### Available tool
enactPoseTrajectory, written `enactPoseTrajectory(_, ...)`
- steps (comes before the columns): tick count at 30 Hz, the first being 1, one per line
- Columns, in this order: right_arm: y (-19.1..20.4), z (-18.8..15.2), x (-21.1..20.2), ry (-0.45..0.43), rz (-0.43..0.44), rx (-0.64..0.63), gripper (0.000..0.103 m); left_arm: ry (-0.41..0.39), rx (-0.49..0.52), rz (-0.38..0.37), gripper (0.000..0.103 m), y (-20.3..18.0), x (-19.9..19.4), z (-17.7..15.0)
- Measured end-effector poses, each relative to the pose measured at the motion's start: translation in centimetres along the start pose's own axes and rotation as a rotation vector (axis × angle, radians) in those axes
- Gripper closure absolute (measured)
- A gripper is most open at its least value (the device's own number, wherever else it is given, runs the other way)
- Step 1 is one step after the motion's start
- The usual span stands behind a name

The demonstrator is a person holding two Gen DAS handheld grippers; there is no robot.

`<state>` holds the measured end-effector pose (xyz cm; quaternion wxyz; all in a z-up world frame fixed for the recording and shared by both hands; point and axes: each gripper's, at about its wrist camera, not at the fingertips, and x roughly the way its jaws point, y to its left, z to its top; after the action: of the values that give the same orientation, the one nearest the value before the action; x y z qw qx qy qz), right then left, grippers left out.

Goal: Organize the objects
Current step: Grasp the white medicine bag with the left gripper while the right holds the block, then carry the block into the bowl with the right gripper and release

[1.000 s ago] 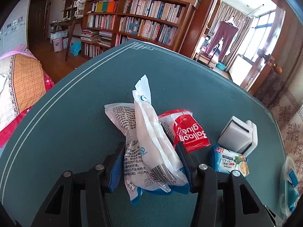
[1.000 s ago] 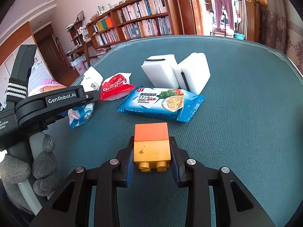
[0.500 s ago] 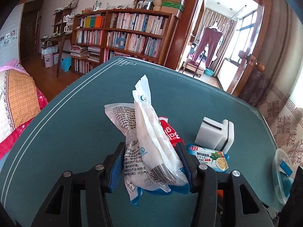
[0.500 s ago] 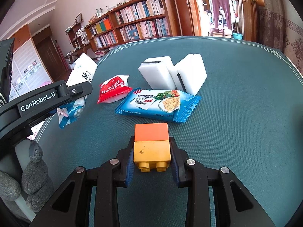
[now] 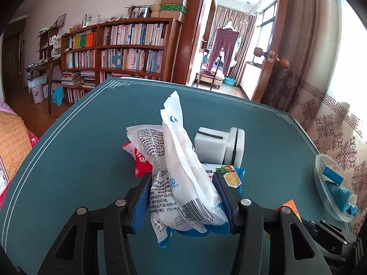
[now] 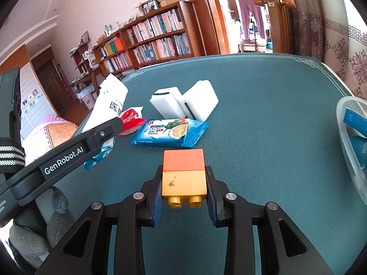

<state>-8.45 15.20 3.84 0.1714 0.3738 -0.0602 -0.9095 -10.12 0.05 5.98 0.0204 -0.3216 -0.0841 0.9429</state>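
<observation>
Left wrist view: your left gripper (image 5: 183, 197), jaws clenched on the white mask packet (image 5: 183, 171), carried above the green desk (image 5: 80, 160); long axis runs forward and up, sealed tip away from you, likely bound for the clear plastic bowl (image 5: 325, 160) at right

Right wrist view: your right gripper (image 6: 183, 193), jaws clamped on the stacked toy blocks (image 6: 183, 174), orange end forward, studs toward you; cracker packet (image 6: 169, 133), white sponges (image 6: 183, 103) and red pouch (image 6: 130, 119) lie ahead on the desk, unsorted
</observation>
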Motion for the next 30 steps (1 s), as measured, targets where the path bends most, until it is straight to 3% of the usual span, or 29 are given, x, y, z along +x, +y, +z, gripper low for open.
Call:
enactPoseTrajectory(20, -7.6, -0.8, -10.3, -0.139, -0.166, 0.099, 0.07, -0.004, 0.115, 0.007, 0.048, -3.1, 0.0, -1.3)
enactPoseTrajectory(30, -13.8, -1.2, -14.2, -0.189, -0.28, 0.193, 0.07, 0.013, 0.189, -0.048, 0.048, -6.6, -1.3, -2.5)
